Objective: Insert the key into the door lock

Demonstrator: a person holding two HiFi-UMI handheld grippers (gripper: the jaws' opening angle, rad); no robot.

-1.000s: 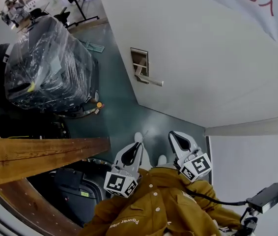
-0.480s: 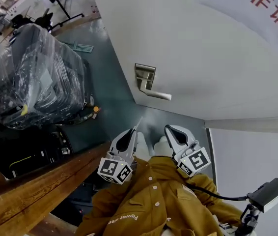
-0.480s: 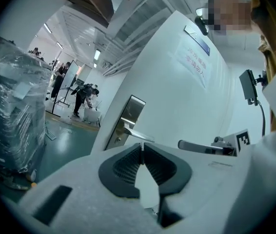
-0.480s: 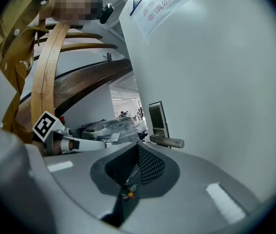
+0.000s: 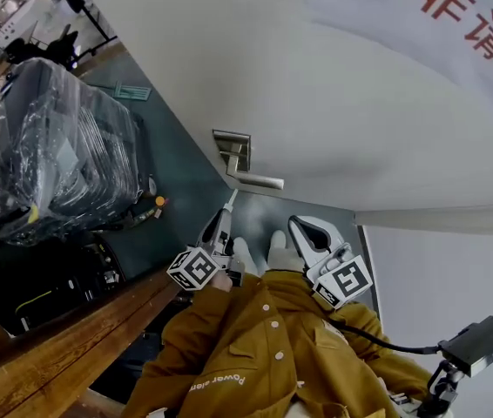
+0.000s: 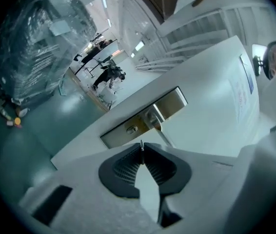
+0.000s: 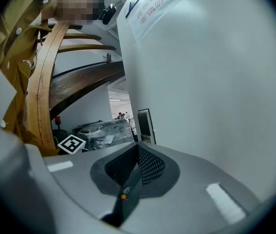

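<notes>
Key (image 6: 141, 149) stands as a thin blade pinched between the shut jaws of the left gripper (image 5: 225, 214). Its tip points at the lock plate (image 5: 232, 151) on the white door (image 5: 342, 94), near the plate but not touching it. The keyhole (image 6: 132, 128) sits beside the lever handle (image 6: 155, 119). Right of the plate and lower, the right gripper (image 5: 302, 230) has its jaws together on nothing.

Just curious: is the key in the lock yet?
Not yet. The key sits pinched in the left hand-held gripper, short of the keyhole.
</notes>
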